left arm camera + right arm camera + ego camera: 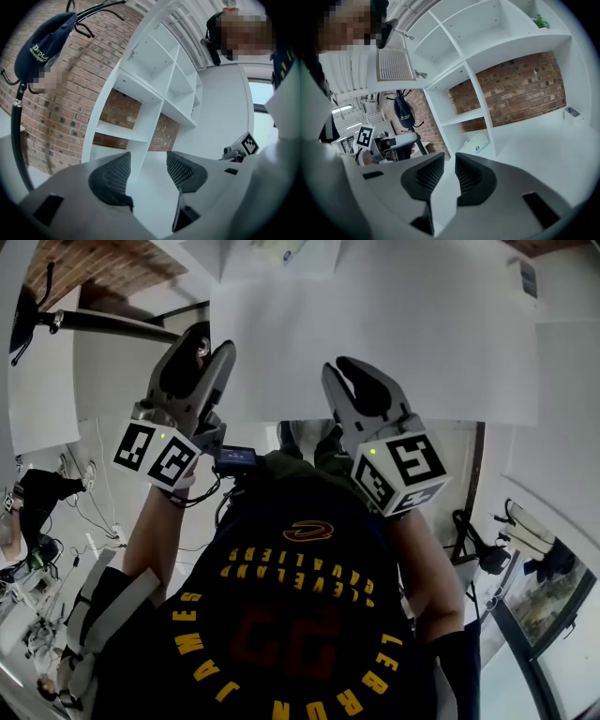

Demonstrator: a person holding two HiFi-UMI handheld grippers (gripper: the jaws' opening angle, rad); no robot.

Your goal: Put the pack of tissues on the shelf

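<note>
A white pack of tissues with a small blue mark lies on the white surface at the foot of the white shelf unit, under its lowest board. The same shelf stands ahead in the left gripper view, its compartments bare. My left gripper is open and holds nothing; in the head view it is raised in front of a white panel. My right gripper has only a narrow gap between its jaws, with nothing in it, and is also raised. The pack is well beyond both grippers.
A black coat stand with a dark blue cap stands left of the shelf before a brick wall. A small green plant sits on the shelf top. A small white box rests at the right.
</note>
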